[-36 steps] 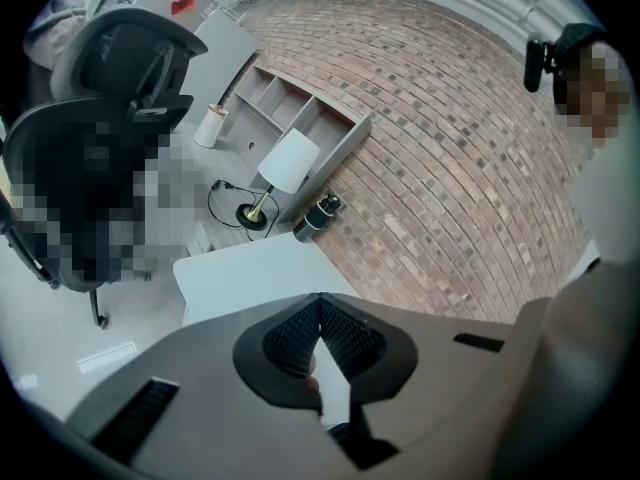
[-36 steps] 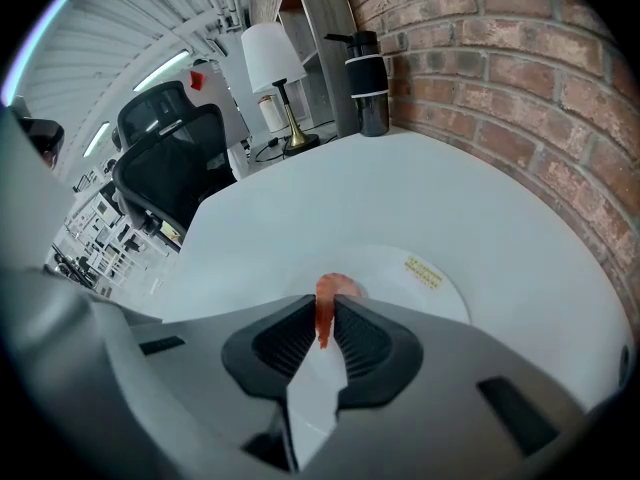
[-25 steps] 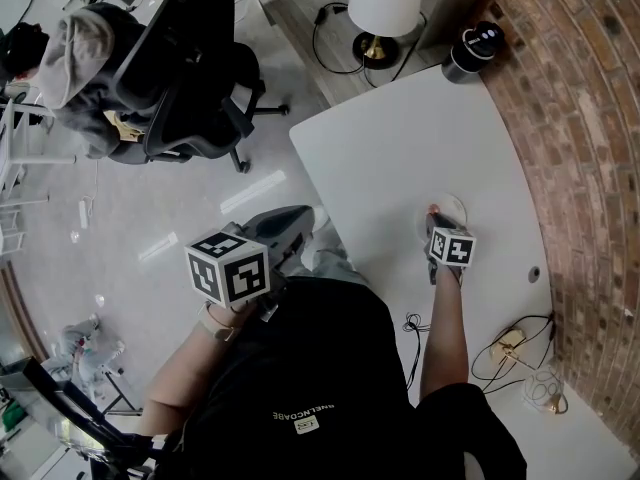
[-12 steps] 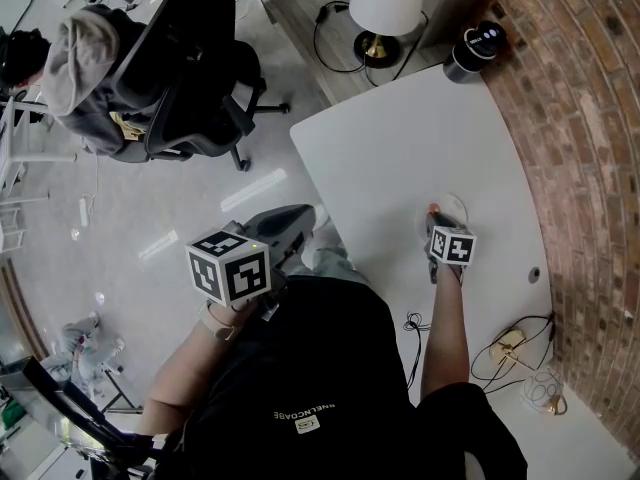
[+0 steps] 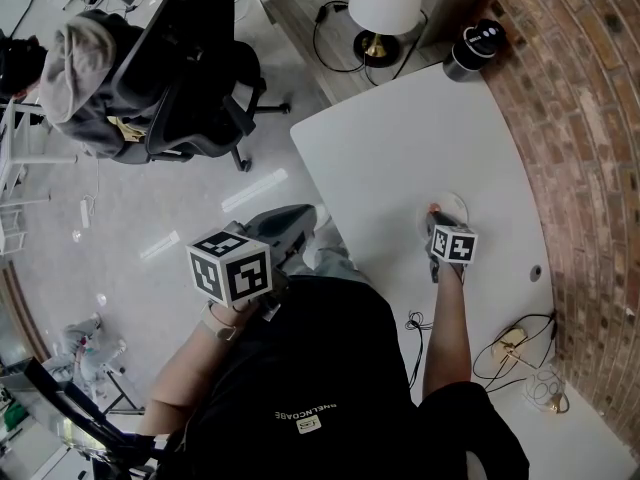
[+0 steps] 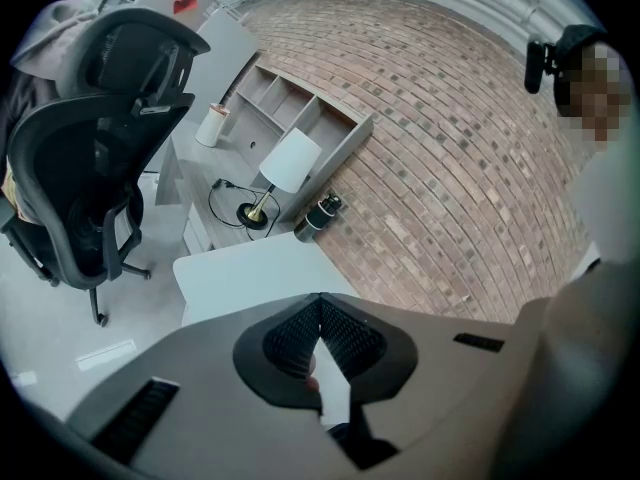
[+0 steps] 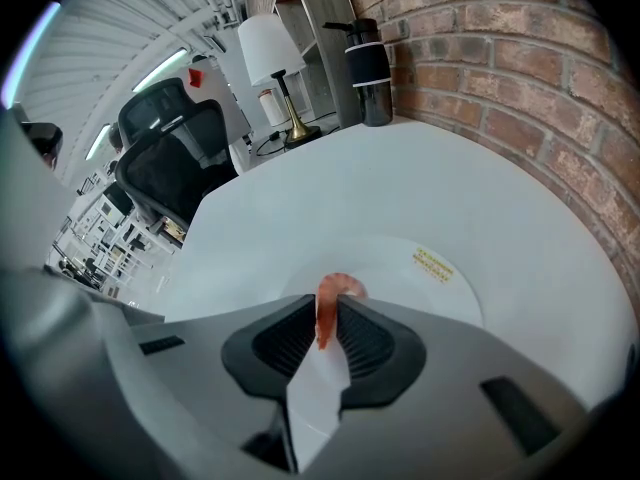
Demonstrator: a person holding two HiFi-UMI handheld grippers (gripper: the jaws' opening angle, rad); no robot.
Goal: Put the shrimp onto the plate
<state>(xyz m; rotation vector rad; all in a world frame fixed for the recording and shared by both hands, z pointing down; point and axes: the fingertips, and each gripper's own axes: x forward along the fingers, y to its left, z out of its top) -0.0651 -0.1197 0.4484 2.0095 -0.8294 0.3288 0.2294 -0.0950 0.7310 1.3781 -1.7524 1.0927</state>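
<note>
Seen from above, a person in a black shirt stands at the near edge of a white table (image 5: 400, 148), a gripper in each hand. The left gripper (image 6: 320, 303) is held off the table on the left, above the pale floor, and its two jaws are pressed together at the tips. On the table's near right corner lie some loose cables (image 5: 510, 348).

Farther along, the right arm reaches over the table. The right gripper (image 7: 327, 320) has its jaws closed on the shrimp (image 7: 330, 293), a small orange-pink piece that stands upright between the ribbed black pads (image 7: 290, 343), with its curled end rising above them. The shrimp is held over the near left part of the plate (image 7: 420, 278); whether it touches the plate cannot be told. The plate is round and white, sits flat on the table just beyond the jaws, and carries a small yellow sticker (image 7: 432, 263) towards its right side.

At the table's far right corner a black bottle (image 7: 368, 63) stands against the brick wall (image 5: 590, 118), which runs along the right side. Left of the bottle is a lamp (image 7: 270, 48) with a white shade and a brass base. On the far left, on the floor, is a black office chair (image 5: 190, 68).
</note>
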